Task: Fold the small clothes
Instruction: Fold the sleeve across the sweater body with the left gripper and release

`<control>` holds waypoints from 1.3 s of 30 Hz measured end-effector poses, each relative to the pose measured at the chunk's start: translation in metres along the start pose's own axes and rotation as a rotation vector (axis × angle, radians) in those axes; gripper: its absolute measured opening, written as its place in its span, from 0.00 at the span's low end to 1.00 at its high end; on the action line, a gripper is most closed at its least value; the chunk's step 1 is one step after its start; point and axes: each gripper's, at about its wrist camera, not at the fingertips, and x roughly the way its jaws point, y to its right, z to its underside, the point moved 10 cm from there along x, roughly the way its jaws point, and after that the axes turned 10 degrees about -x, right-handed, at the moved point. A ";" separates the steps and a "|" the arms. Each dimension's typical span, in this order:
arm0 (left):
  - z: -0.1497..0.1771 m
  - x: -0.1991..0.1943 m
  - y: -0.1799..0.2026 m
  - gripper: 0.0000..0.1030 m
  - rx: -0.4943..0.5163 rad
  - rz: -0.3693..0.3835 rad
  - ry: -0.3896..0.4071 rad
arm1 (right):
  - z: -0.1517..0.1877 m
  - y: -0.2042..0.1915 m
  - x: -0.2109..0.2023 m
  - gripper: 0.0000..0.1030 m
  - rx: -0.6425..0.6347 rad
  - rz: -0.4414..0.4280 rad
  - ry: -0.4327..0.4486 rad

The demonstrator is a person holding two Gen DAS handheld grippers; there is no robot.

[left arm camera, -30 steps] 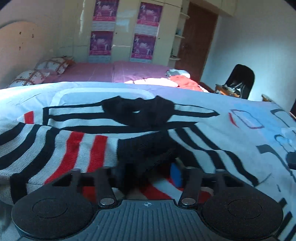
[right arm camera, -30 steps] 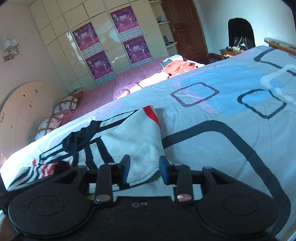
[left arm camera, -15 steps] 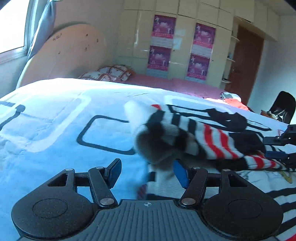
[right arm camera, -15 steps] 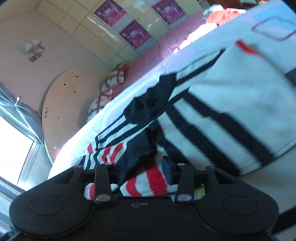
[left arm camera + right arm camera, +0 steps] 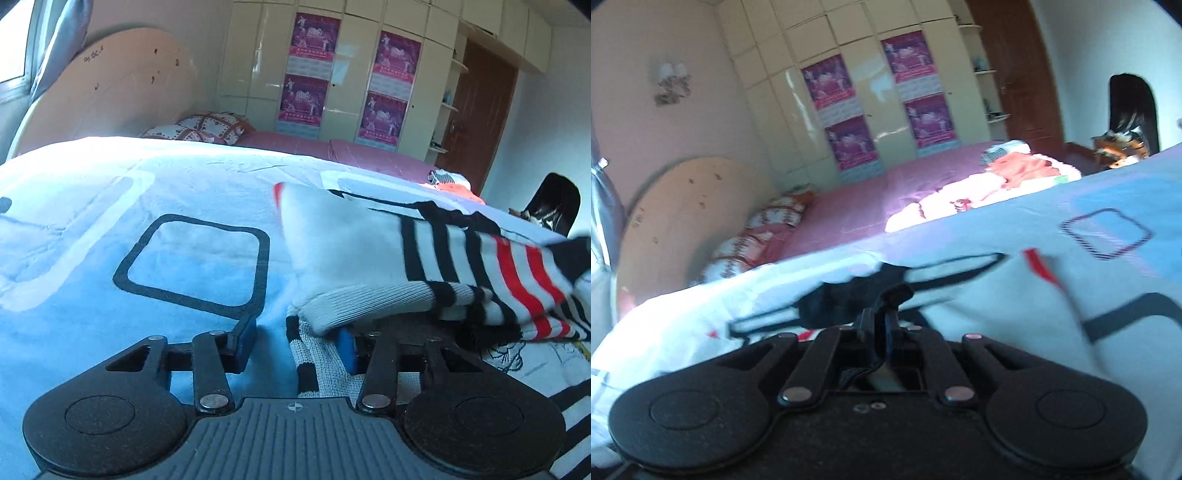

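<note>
Bed [image 5: 110,206]: flat folding surface.
Left hand-held gripper [image 5: 297,343]: jaws apart, straddling sweater [image 5: 369,251] hem.
Right hand-held gripper [image 5: 884,332]: clamped on sweater, lifting fold.

Both your wrist cameras sit low over the bedspread [image 5: 110,229], close to it, facing the poster-covered wardrobe [image 5: 351,74] at the far wall. Both views share the striped sweater [image 5: 424,258], pillows [image 5: 757,236] and black chair [image 5: 1132,107].

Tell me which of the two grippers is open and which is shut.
The left gripper is open: its blue-padded fingers stand wide apart beside the striped knit sweater. The right gripper is shut, its fingers pressed together on what looks like dark fabric.
</note>
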 end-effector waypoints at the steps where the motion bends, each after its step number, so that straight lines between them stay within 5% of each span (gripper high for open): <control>1: 0.000 0.000 0.000 0.42 -0.001 0.000 0.001 | 0.012 0.010 0.006 0.06 0.008 0.023 -0.049; 3: 0.000 0.001 0.000 0.41 -0.003 0.005 -0.002 | 0.032 0.021 0.016 0.06 0.050 0.028 -0.104; 12: -0.002 0.002 -0.005 0.37 -0.037 0.028 -0.007 | 0.031 0.016 0.001 0.06 0.023 0.018 -0.030; 22: -0.002 -0.014 -0.015 0.37 0.039 0.041 -0.052 | 0.061 0.030 0.016 0.08 0.028 0.018 -0.146; 24: -0.015 -0.033 -0.022 0.37 0.038 0.014 0.003 | 0.049 0.033 0.001 0.12 0.009 0.033 -0.102; 28: -0.044 -0.043 0.023 0.37 0.106 0.095 0.082 | 0.029 0.017 -0.008 0.15 -0.037 -0.027 -0.035; 32: -0.035 -0.008 0.100 0.37 0.169 0.243 0.010 | 0.031 -0.027 0.016 0.15 -0.138 -0.097 -0.061; 35: -0.004 0.027 0.109 0.37 0.211 0.191 -0.098 | 0.050 -0.038 0.031 0.12 -0.235 -0.090 -0.126; 39: -0.006 0.019 0.093 0.37 0.207 0.197 -0.098 | 0.058 -0.013 0.027 0.09 -0.232 -0.034 -0.147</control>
